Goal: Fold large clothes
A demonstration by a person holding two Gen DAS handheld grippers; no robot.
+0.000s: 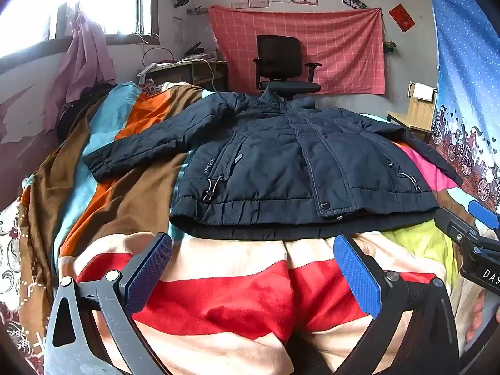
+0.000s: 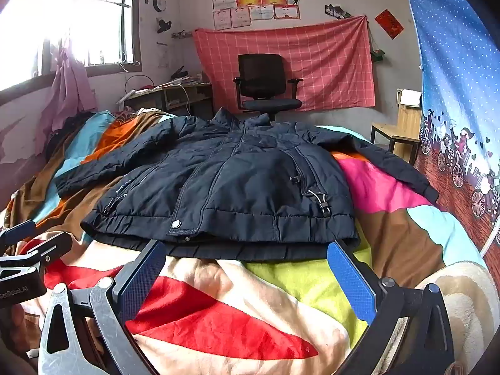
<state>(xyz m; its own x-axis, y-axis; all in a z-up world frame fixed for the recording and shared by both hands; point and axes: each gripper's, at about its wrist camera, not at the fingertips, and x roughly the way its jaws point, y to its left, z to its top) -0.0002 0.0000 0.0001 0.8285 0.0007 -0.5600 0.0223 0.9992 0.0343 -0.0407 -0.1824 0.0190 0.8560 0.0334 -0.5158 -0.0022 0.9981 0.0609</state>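
Where the dark navy padded jacket [image 1: 281, 159] lay flat, front up, on the multicoloured striped fleece blanket [image 1: 218, 287], its far sleeve ran toward the blue patterned curtain [image 2: 462, 100] and the cuff was hard to make out in the left wrist view. White lettering on the jacket's front was too small to read in the right wrist view. Behind the collar stood a black office chair [image 2: 265, 84], its base hidden. Left gripper [image 1: 253, 275]: blue-padded jaws spread wide, holding nothing, hovering over the blanket just short of the hem. Right gripper [image 2: 247, 281]: likewise wide open and empty, its fingertips at the hem's edge; contact could not be told.
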